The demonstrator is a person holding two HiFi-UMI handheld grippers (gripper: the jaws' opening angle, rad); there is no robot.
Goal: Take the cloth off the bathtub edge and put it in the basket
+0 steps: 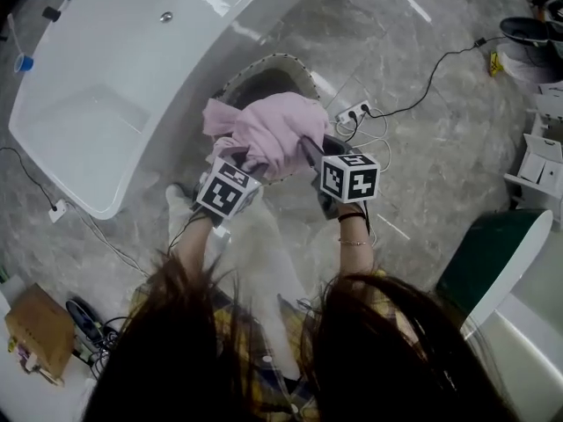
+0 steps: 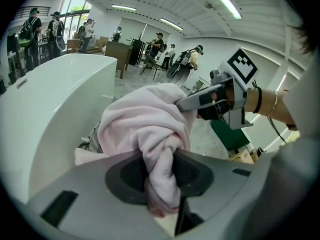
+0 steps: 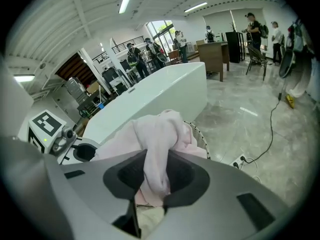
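Pink cloth (image 1: 264,134) hangs bunched between my two grippers, above the dark-mouthed basket (image 1: 286,60) that stands just beside the white bathtub (image 1: 132,60). Only the head view shows that arrangement from above. The left gripper view shows what it cannot: a twisted rope of fabric running down through my left gripper (image 2: 160,171), whose jaws are partly closed and pinch it. In the right gripper view my right gripper (image 3: 155,176) is likewise narrowly parted and clamped on a fold, with the basket's wire rim just behind the cloth. Both gripper views also show people far across the room.
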